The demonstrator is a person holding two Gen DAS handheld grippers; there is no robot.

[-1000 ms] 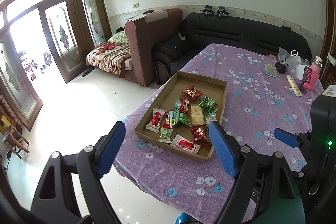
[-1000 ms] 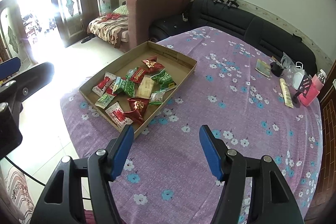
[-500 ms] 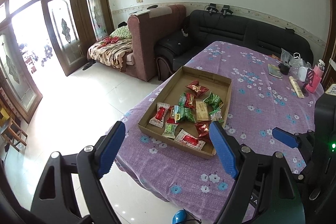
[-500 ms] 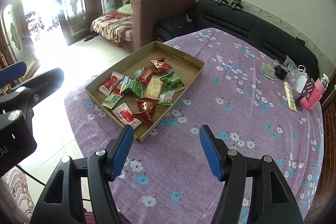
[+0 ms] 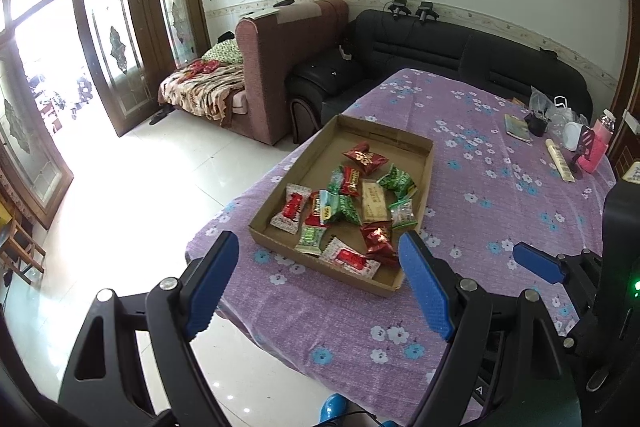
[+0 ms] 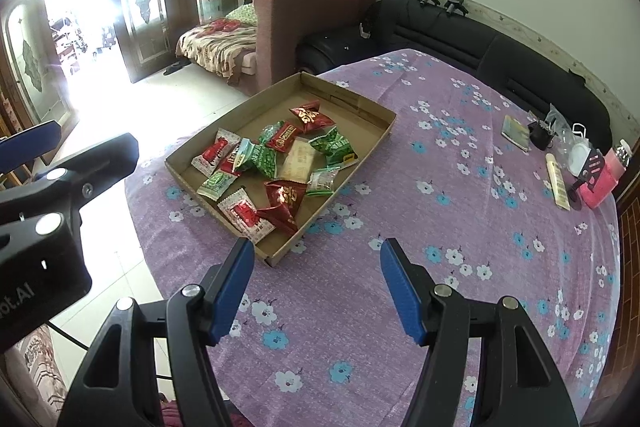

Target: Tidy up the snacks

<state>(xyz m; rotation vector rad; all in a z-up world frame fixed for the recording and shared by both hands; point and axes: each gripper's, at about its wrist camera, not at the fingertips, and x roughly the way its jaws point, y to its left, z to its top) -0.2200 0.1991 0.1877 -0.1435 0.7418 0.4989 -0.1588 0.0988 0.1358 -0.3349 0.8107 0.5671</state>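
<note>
A living room table under a purple flowered tablecloth (image 6: 460,155), with a shallow cardboard tray (image 6: 372,107) of wrapped snacks near its left edge.

At the far left, glazed wooden doors (image 5: 116,47) stand bright with daylight, then a brown sofa (image 5: 280,39) and a black leather sofa (image 5: 460,43) along the far wall. The left gripper (image 5: 320,283) hangs off the table's near left edge, jaws wide apart and empty, the tray just beyond them. In the tray lie red packets (image 6: 312,117), green packets (image 6: 334,145) and a tan bar (image 6: 298,159), loosely heaped. The right gripper (image 6: 316,287) hovers over bare cloth just right of the tray's near corner, jaws spread and holding nothing. At the far right sit a small booklet (image 6: 516,133) and a pink bottle (image 6: 604,175).
</note>
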